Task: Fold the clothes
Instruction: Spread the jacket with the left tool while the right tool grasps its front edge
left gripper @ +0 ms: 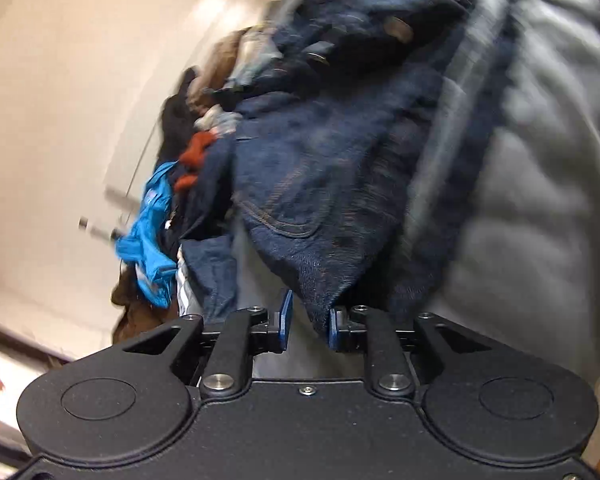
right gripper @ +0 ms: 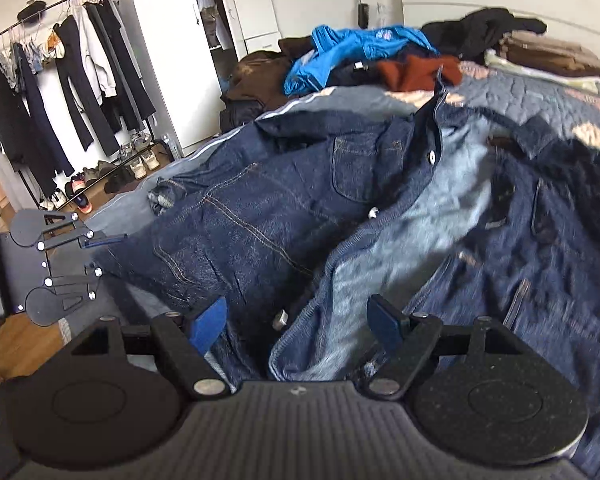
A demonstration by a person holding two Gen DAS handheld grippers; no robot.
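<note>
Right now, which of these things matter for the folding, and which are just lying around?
In use: denim jacket; left hand-held gripper; right hand-held gripper.

Lying about: blue garment; rust-red garment; clothes rack; shoes.

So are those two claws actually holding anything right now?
The left gripper has a jacket corner between its fingers, grip unclear. The right gripper holds nothing.

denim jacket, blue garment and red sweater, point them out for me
denim jacket (right gripper: pixel 260 216): right wrist view, front panel beside the chest pocket
blue garment (right gripper: pixel 352 46): right wrist view, its middle, in the pile
red sweater (right gripper: pixel 416 72): right wrist view, its middle
</note>
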